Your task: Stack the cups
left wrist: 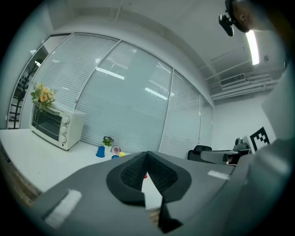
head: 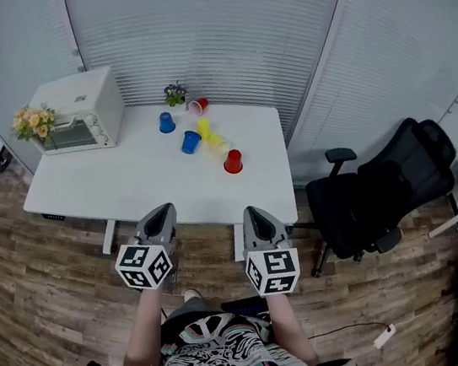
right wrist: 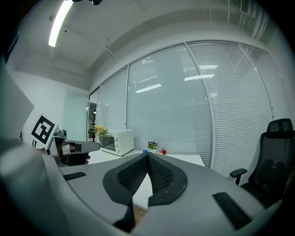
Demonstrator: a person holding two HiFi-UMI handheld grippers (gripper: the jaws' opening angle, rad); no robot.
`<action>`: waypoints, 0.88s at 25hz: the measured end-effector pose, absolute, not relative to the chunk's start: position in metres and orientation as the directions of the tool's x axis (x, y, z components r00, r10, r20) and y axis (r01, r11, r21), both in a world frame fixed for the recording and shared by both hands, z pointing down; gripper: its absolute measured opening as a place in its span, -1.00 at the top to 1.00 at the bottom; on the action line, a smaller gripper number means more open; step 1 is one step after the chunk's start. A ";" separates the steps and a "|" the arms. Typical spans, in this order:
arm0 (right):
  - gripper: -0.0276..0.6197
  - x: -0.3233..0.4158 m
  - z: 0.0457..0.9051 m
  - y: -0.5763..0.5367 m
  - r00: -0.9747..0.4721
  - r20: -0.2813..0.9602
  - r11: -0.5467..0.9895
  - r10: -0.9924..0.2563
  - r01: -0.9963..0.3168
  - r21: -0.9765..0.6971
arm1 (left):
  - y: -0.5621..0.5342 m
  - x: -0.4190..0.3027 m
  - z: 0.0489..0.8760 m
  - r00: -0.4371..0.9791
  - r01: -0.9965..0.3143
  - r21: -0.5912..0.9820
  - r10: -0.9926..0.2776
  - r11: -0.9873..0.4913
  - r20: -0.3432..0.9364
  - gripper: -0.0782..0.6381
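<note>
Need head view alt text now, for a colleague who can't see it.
The left gripper and right gripper, both shut and empty, are held at the near edge of a white table. Blue, red and yellow cups are scattered toward its far side, near a toaster oven; a black office chair stands at right.

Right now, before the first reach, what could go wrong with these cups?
The yellow cups seem to lie on their sides; a nudge could roll them. The tipped red cup lies beside the plant, which a claw might knock. The left claw and right claw are shut; open first.
</note>
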State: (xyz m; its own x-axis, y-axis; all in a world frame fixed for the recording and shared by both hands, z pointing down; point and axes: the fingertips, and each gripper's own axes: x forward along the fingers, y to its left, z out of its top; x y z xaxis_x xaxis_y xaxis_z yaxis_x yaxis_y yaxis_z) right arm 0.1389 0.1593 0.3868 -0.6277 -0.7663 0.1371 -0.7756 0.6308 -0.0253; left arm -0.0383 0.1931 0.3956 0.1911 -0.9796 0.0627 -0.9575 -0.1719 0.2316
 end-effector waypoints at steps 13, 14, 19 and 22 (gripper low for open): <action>0.90 0.135 0.398 0.158 -0.641 0.155 0.638 -0.752 -0.766 -0.074 | 0.190 -0.043 0.400 0.181 -0.953 0.260 -0.981 -0.158 0.066 0.76; 0.84 0.136 0.399 0.158 -0.643 0.157 0.639 -0.750 -0.765 -0.080 | 0.190 -0.042 0.400 0.186 -0.950 0.265 -0.981 -0.163 0.062 0.59; 0.57 0.139 0.405 0.160 -0.642 0.168 0.638 -0.748 -0.765 -0.085 | 0.194 -0.036 0.400 0.199 -0.946 0.271 -0.979 -0.178 0.053 0.38; 0.56 0.137 0.412 0.160 -0.645 0.178 0.640 -0.743 -0.763 -0.095 | 0.193 -0.040 0.406 0.185 -0.952 0.260 -0.980 -0.161 0.070 0.38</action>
